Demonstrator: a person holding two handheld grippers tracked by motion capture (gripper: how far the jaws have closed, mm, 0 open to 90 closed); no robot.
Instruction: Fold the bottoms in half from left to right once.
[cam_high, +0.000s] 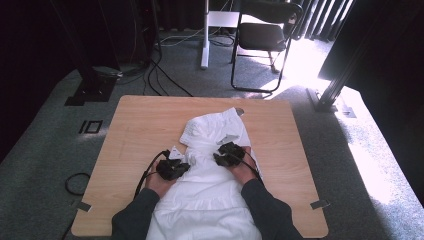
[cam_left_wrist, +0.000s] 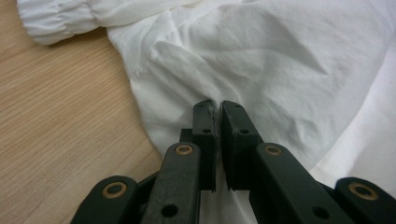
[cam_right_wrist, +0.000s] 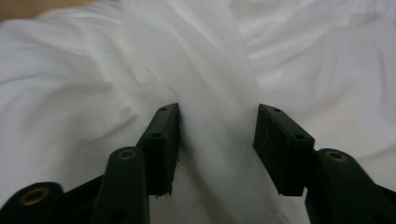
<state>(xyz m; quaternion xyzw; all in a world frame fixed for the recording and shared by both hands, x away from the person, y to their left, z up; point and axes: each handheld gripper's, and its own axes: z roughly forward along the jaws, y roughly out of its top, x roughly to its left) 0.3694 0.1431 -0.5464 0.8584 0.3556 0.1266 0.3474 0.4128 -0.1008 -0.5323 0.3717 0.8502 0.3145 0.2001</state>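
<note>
Folding a white garment (cam_high: 210, 185) on the wooden counter (cam_high: 135, 130), apparently about midway, though hard judging from the bright, washed-out cloth. Lying along the counter's middle, from the 6 o'clock edge up toward 12 o'clock, with one gathered cuff (cam_left_wrist: 51, 21) resting on bare wood at the 10 o'clock side in the left gripper view. Already looking bunched and doubled over at the far end, near a small tag (cam_high: 229, 138); lower skirt part remaining flat and unfolded, draping off the near edge. Left gripper (cam_left_wrist: 217, 106) pinching a ridge of cloth, fingers (cam_left_wrist: 205, 122) clenched tight on the fabric. Right gripper (cam_right_wrist: 217, 112) straddling a raised fold, fingers (cam_right_wrist: 161, 135) standing apart, released, not pressing the cloth. Remaining work, probably: bringing sleeves in, then folding the body.
</note>
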